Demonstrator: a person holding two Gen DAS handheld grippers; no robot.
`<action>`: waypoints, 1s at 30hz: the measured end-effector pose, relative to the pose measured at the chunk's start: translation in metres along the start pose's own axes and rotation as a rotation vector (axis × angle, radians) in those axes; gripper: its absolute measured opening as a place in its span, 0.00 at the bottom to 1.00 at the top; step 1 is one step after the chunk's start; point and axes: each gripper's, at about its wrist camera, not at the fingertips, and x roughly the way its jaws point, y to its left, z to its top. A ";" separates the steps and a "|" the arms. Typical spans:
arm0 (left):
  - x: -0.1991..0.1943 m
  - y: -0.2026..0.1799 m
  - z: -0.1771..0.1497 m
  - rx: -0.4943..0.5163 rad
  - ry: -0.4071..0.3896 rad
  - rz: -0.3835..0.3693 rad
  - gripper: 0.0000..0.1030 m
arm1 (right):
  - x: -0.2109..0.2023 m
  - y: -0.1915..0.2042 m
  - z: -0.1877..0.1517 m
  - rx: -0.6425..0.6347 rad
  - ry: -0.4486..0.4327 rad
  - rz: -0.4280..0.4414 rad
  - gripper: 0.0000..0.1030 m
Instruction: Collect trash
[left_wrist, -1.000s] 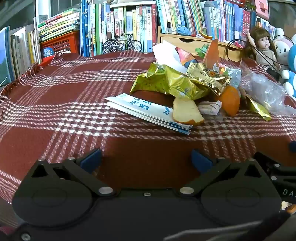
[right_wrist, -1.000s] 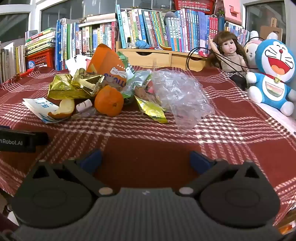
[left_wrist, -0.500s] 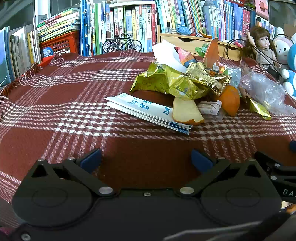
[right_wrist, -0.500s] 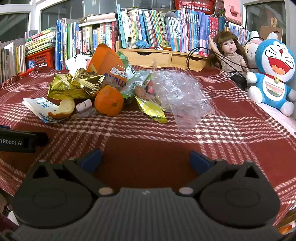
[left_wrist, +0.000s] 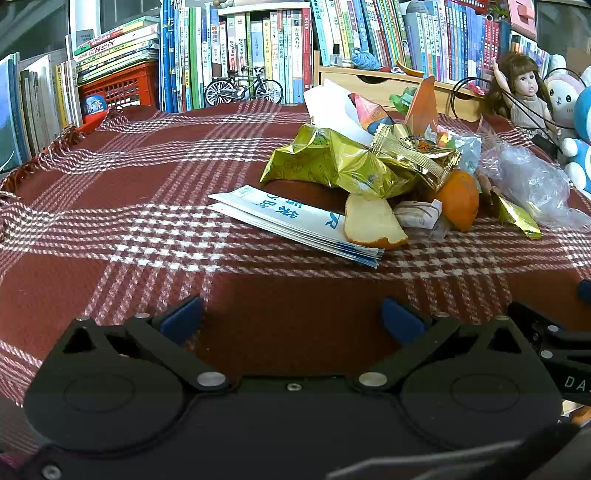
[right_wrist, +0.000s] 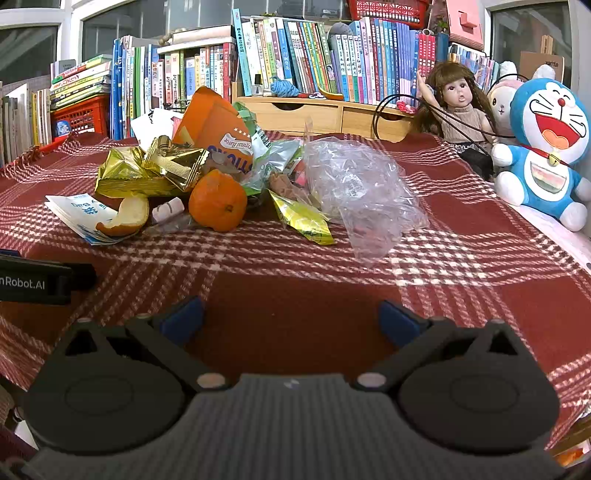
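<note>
Both tools (left_wrist: 291, 319) (right_wrist: 291, 321) level, spread wide, empty.

wrappers (left_wrist: 334, 166), orange (right_wrist: 218, 199), peel (left_wrist: 371, 223), heaped mid-cloth

Woven matt tablecloth (right_wrist: 461, 258) – glossy crinkled gold foil wrapper (right_wrist: 147, 171), clear plastic bag (right_wrist: 362, 192).
</note>
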 end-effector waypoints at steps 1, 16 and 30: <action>0.000 0.000 0.000 0.000 0.000 0.000 1.00 | 0.000 0.000 0.000 0.000 0.000 0.000 1.00; 0.000 0.000 0.000 0.000 0.000 0.000 1.00 | 0.000 0.000 -0.001 0.000 -0.001 0.000 1.00; 0.000 0.000 0.000 0.001 -0.004 -0.003 1.00 | -0.005 -0.001 -0.006 0.009 -0.042 0.003 1.00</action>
